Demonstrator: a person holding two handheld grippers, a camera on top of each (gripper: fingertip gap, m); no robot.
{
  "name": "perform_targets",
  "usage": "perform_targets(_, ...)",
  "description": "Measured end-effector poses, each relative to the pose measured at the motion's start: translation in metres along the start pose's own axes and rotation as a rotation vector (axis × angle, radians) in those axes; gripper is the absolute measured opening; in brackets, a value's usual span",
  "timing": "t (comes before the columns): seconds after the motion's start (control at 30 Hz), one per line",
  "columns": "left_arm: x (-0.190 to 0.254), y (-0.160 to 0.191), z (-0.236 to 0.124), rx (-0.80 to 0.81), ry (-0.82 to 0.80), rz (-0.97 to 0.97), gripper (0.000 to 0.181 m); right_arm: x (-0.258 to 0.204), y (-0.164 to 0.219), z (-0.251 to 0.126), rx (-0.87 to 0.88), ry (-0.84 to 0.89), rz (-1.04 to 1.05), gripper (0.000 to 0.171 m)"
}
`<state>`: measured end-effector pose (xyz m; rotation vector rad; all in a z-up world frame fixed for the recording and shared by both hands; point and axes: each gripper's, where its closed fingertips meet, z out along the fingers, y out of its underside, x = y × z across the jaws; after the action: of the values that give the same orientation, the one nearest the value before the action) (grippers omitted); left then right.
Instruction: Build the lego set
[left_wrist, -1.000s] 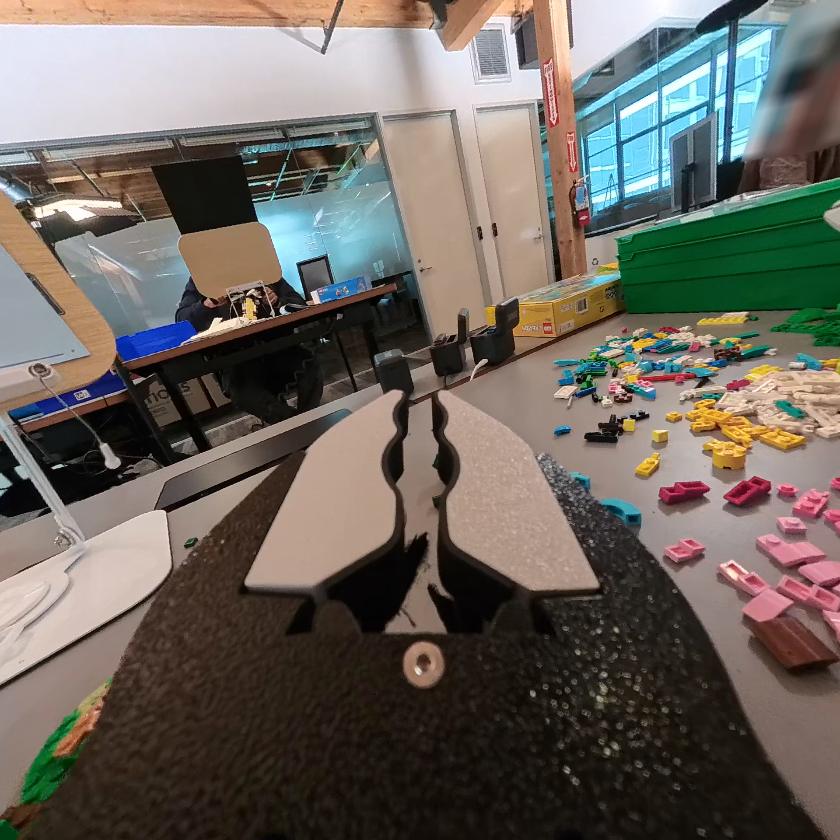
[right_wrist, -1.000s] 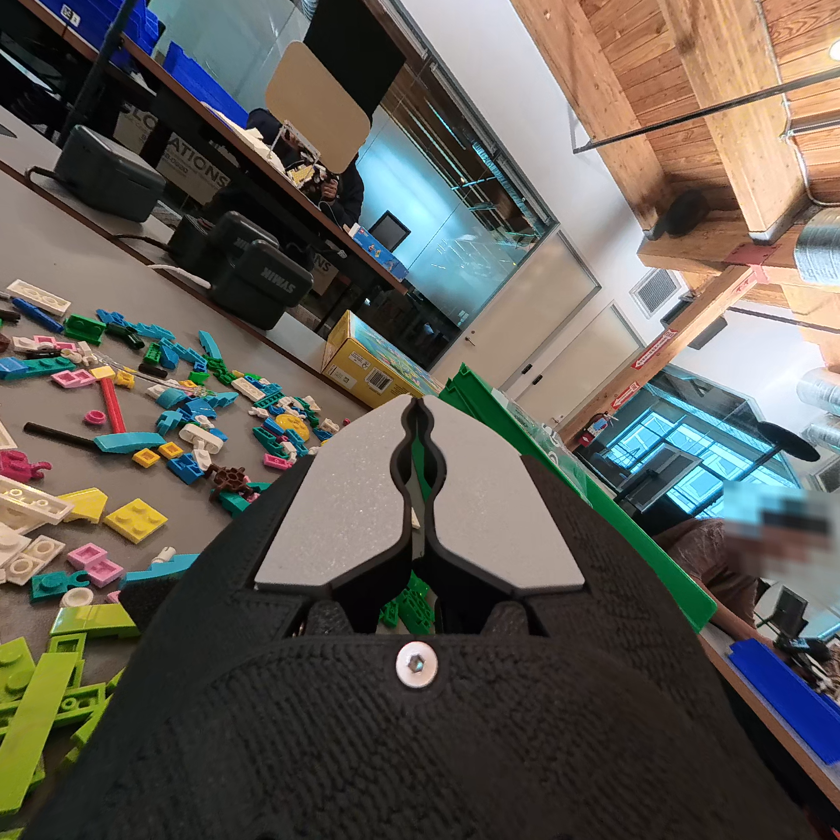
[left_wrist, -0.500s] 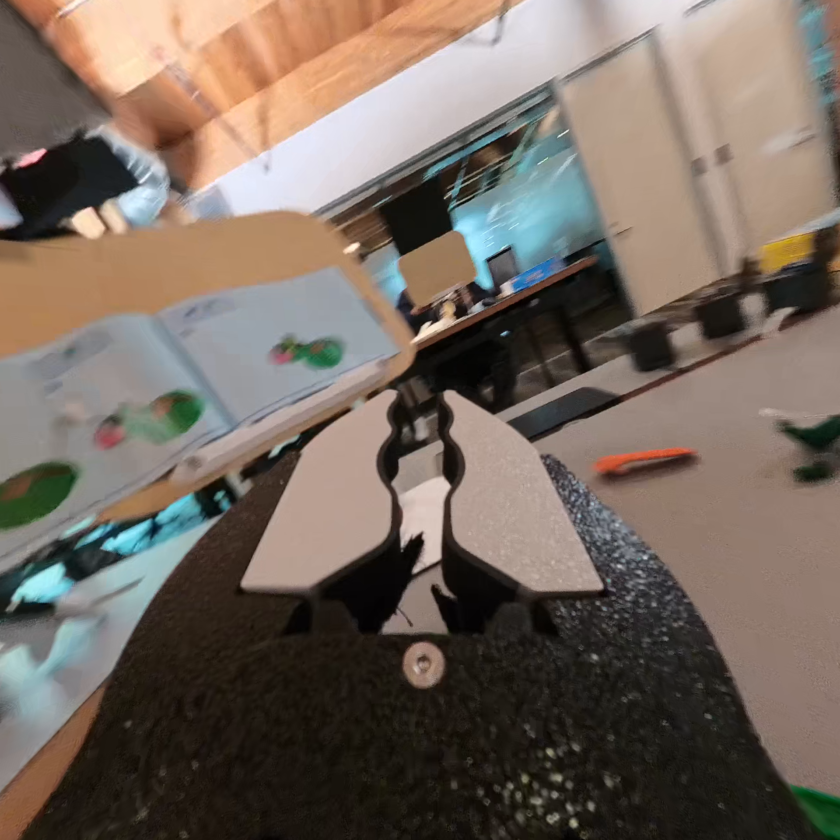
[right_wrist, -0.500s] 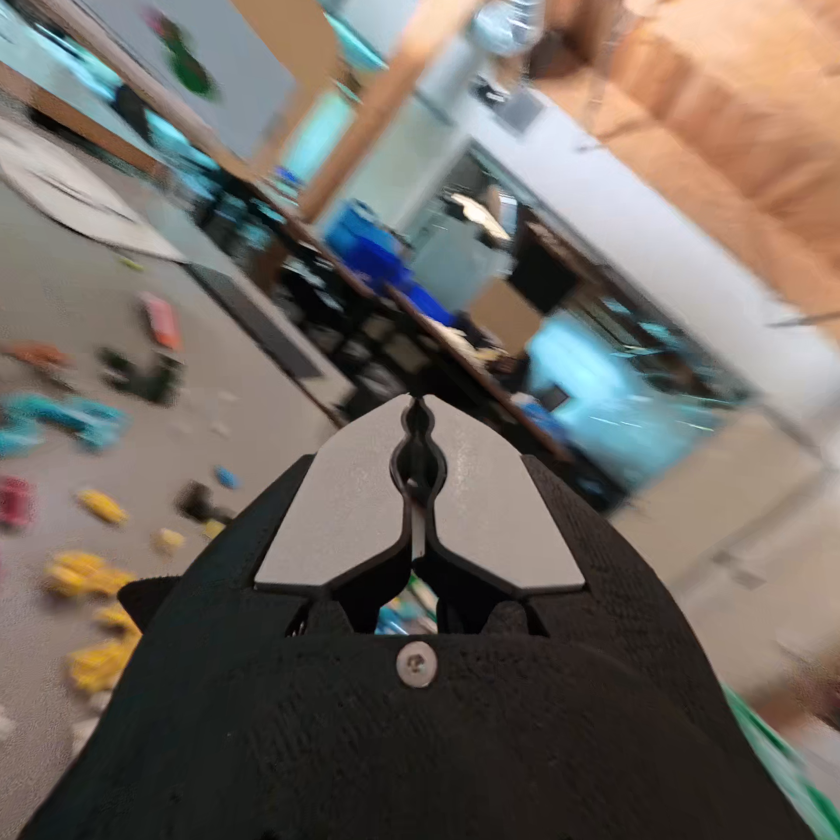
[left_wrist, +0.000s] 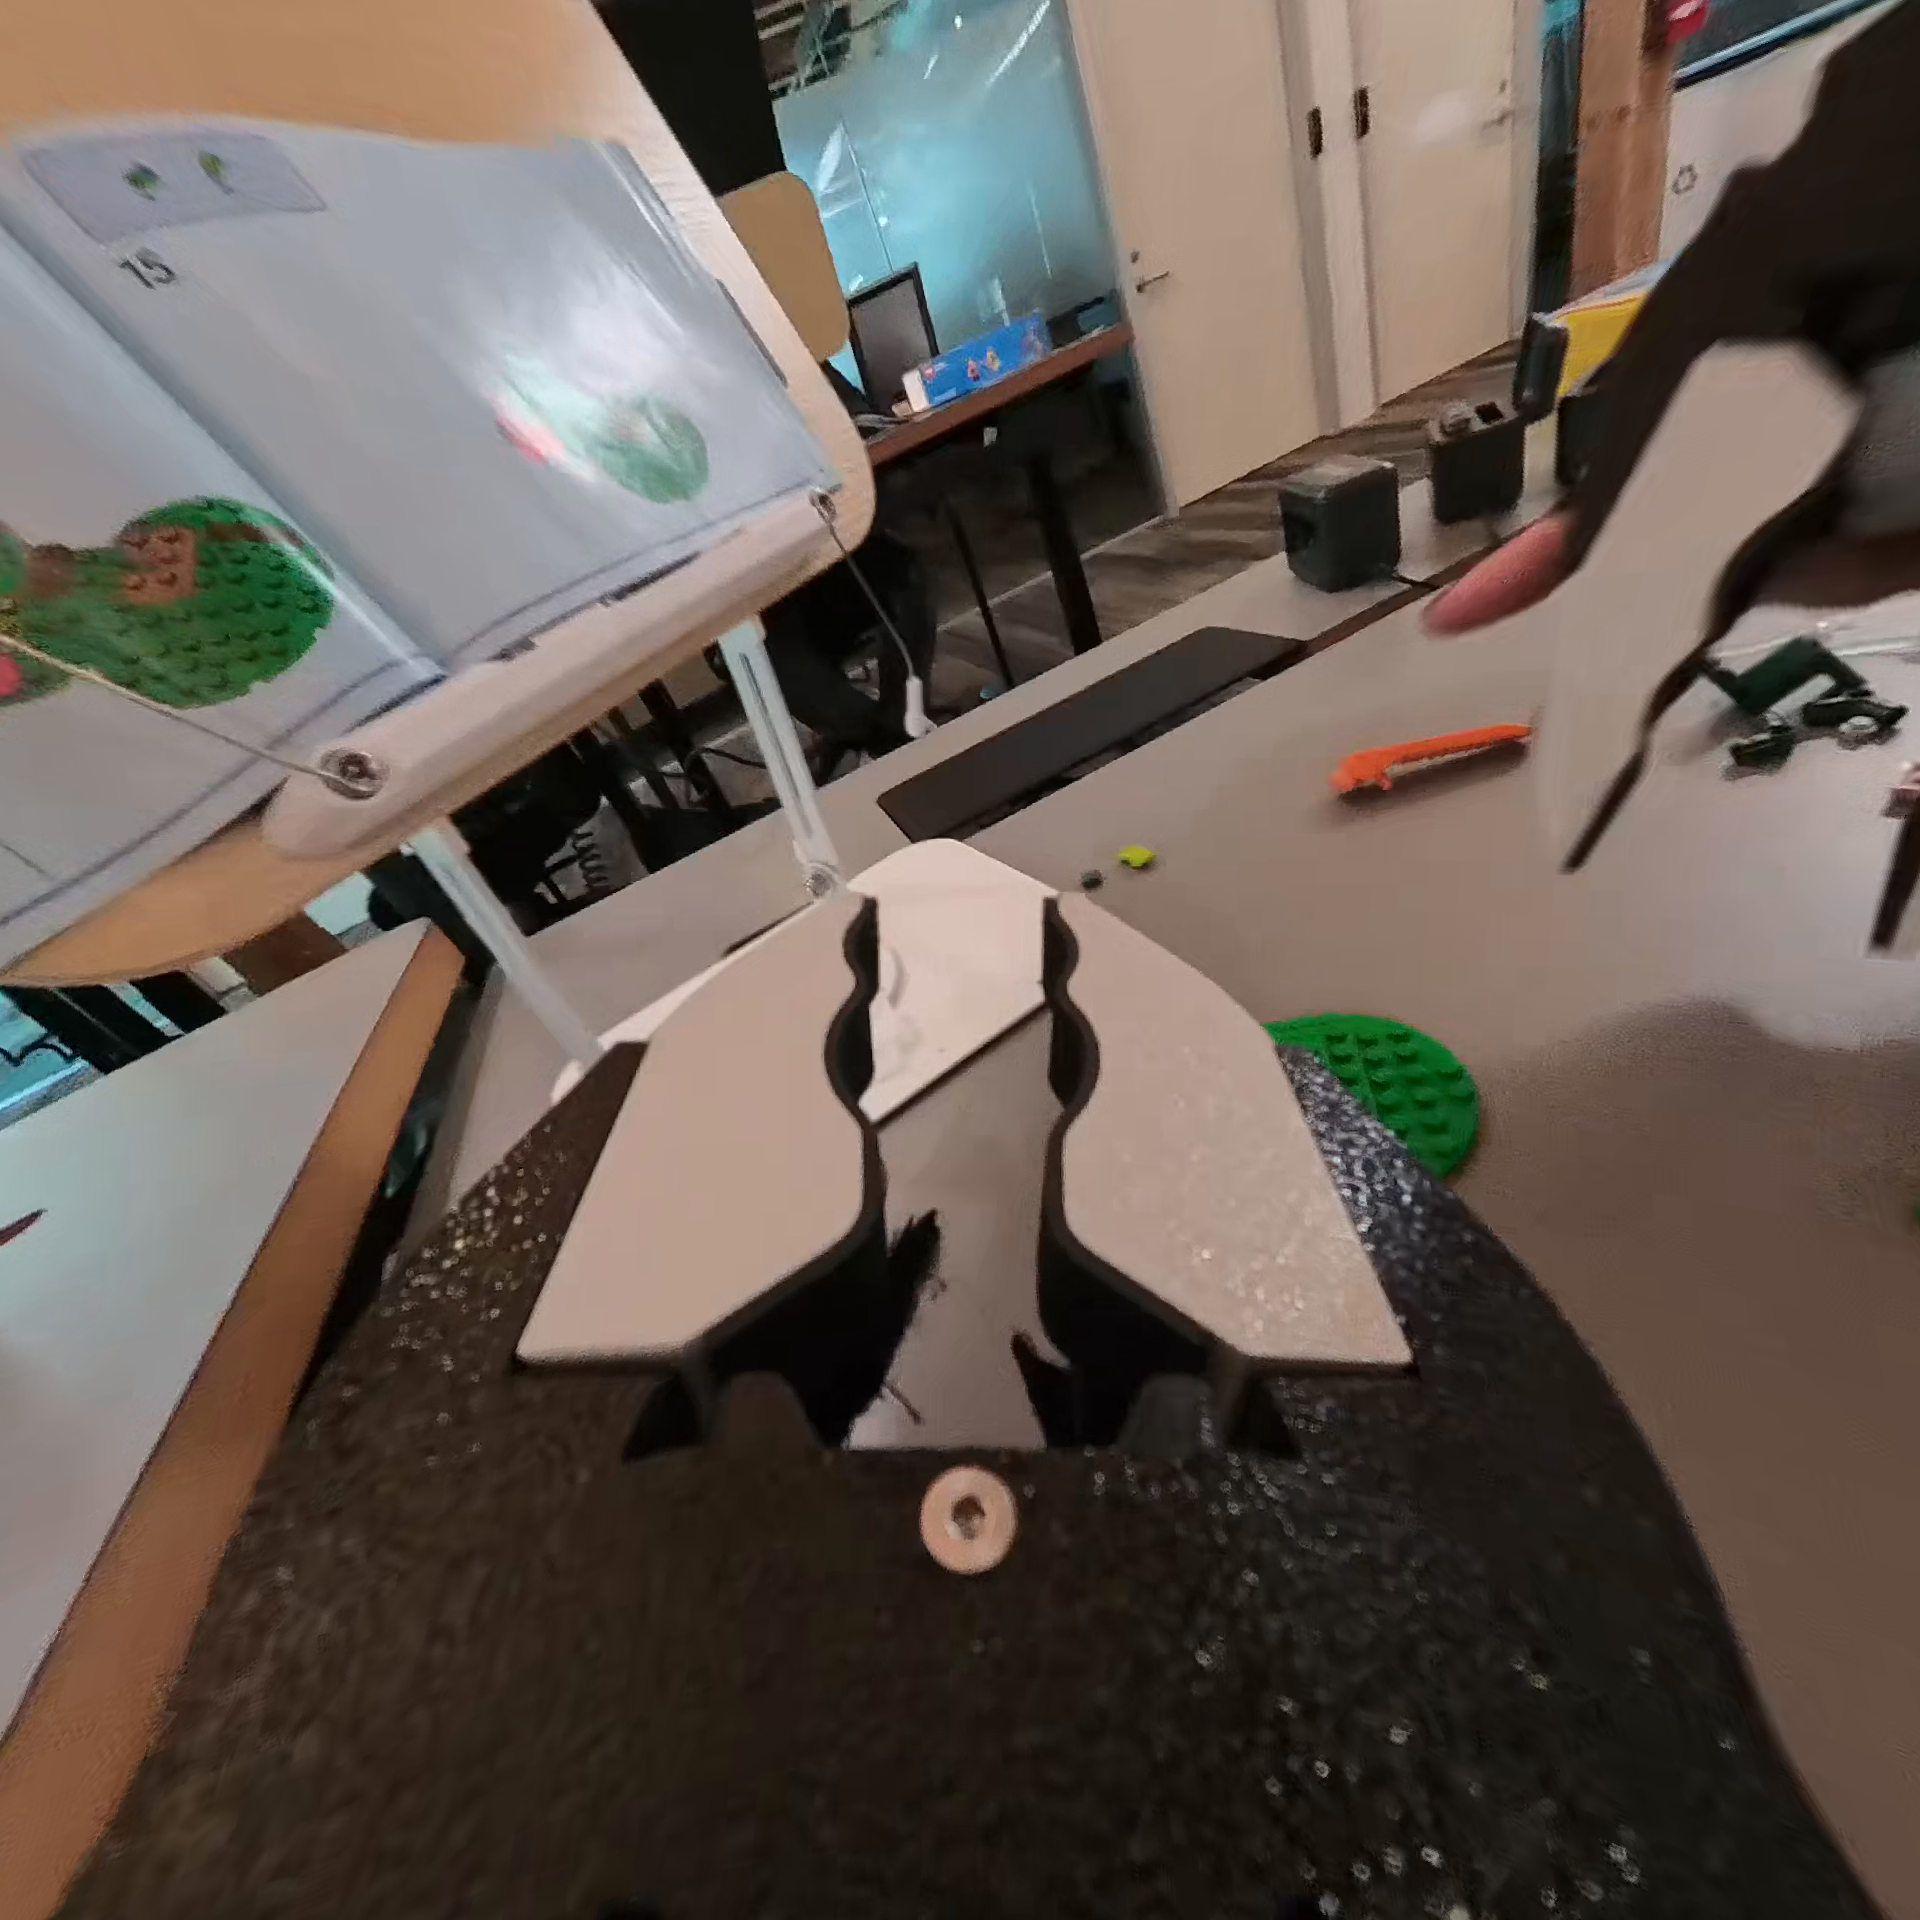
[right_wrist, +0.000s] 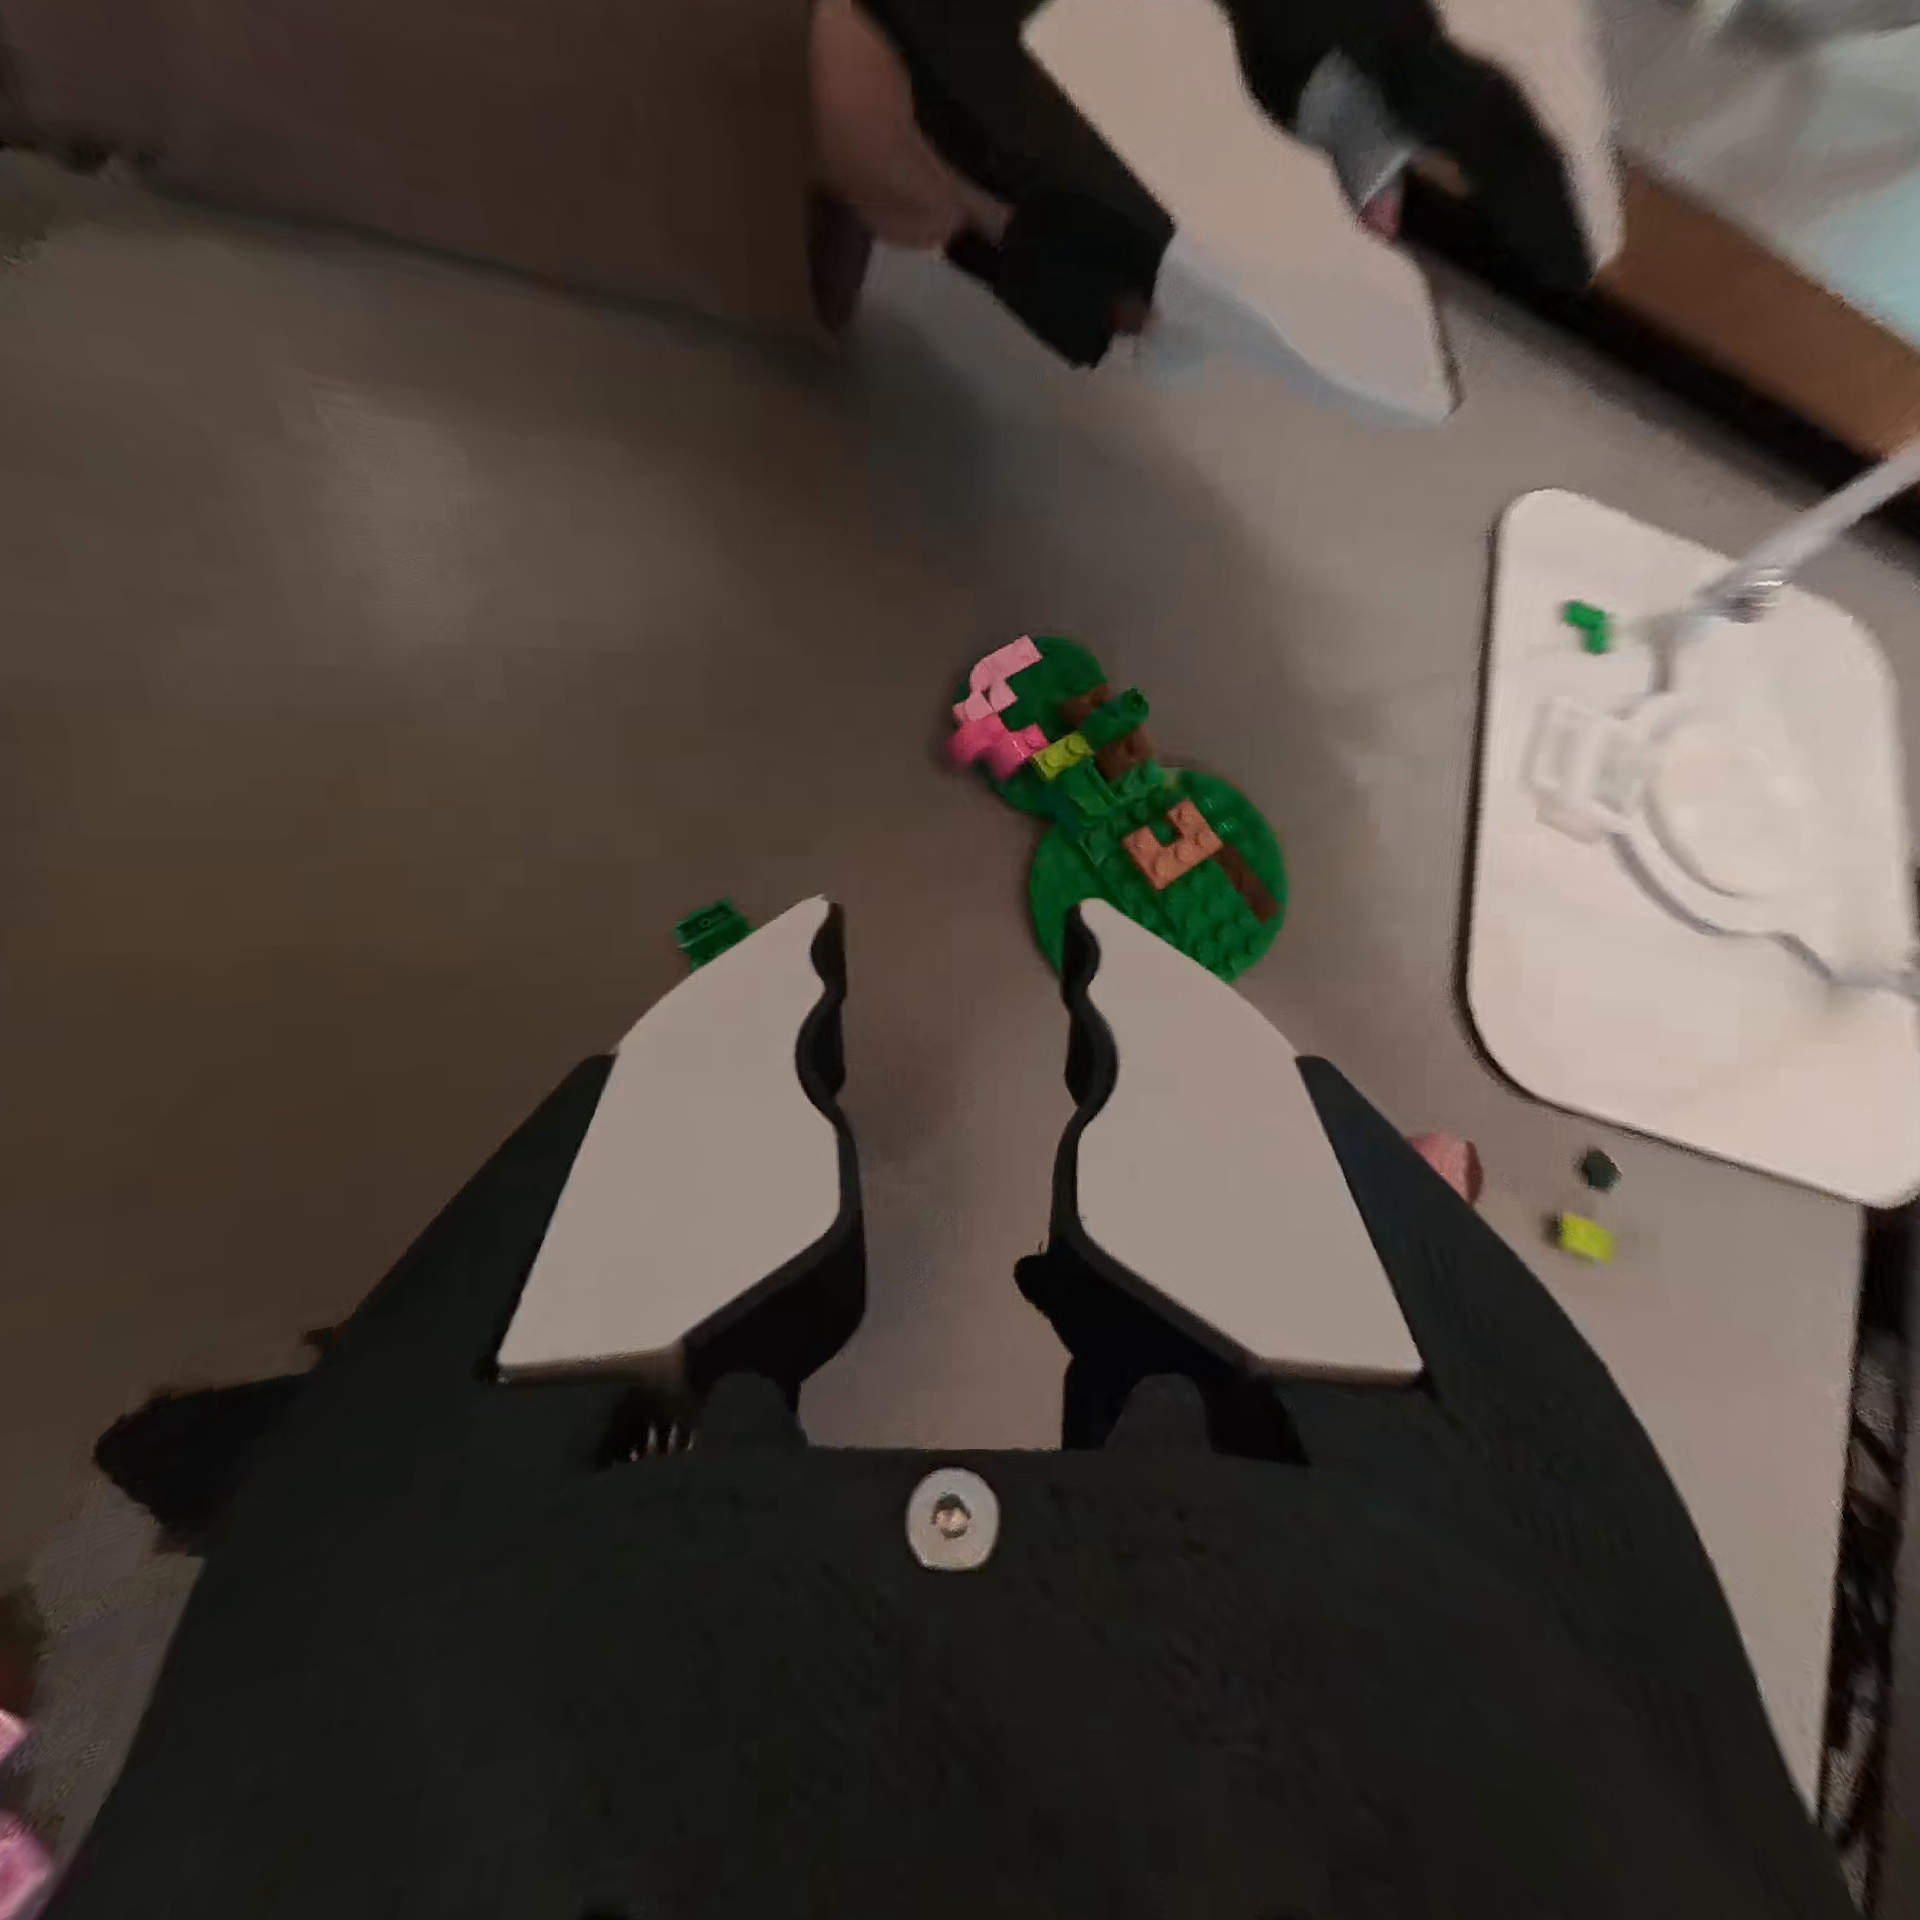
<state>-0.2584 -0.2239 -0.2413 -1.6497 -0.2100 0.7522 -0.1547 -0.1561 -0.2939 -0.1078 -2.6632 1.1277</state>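
The lego build (right_wrist: 1153, 831), joined green round plates with pink, lime and brown pieces on top, lies on the grey table just beyond my right gripper (right_wrist: 951, 920). That gripper is open, empty and above the table. A small green piece (right_wrist: 710, 923) lies by its left fingertip. My left gripper (left_wrist: 956, 925) is open and empty, over the foot of the booklet stand (left_wrist: 935, 987). A green round plate (left_wrist: 1382, 1081) shows beside its right finger. The open instruction booklet (left_wrist: 364, 416) stands at upper left.
The stand's white foot (right_wrist: 1662, 883) lies right of the build, with a green piece (right_wrist: 1588, 623) on it. An orange brick separator (left_wrist: 1423, 753) and a lime piece (left_wrist: 1136, 857) lie farther out. A pink piece (right_wrist: 1449, 1164) and a lime piece (right_wrist: 1584, 1236) lie by my right finger. To reach the small green piece (right_wrist: 710, 923) in a straight line is about 6 centimeters for my right fingers, about 20 centimeters for my left.
Both grippers have swung from the loose-brick area to the build and the booklet stand. Both have opened from nearly shut. The right one now looks down at the table.
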Motion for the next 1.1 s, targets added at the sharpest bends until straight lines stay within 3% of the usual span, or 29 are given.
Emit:
perform_targets(0.2, -0.021, -0.017, -0.012, 0.082, -0.070, -0.046, 0.028, 0.022, 0.003, 0.052, -0.172, -0.181, -0.130, 0.064)
perform_targets(0.33, -0.034, -0.010, -0.014, 0.057, -0.113, -0.077, 0.025, 0.026, 0.004, 0.072, -0.280, -0.294, -0.156, 0.066)
perform_targets(0.53, -0.051, 0.007, -0.015, 0.023, -0.107, -0.284, 0.026, 0.033, 0.007, 0.085, -0.352, -0.360, -0.249, 0.064)
perform_targets(0.63, -0.060, 0.018, -0.015, -0.073, -0.190, -0.210, 0.021, 0.029, 0.010, 0.090, -0.395, -0.393, -0.256, 0.061)
perform_targets(0.73, -0.054, 0.017, -0.014, -0.080, -0.174, -0.179, 0.021, 0.029, 0.011, 0.092, -0.414, -0.403, -0.286, 0.051)
perform_targets(0.8, -0.046, 0.015, -0.012, -0.074, -0.128, -0.160, 0.025, 0.027, 0.012, 0.090, -0.423, -0.427, -0.267, 0.043)
perform_targets(1.1, 0.027, 0.005, -0.011, 0.009, 0.186, 0.225, 0.025, 0.039, 0.013, 0.064, -0.343, -0.372, -0.122, 0.041)
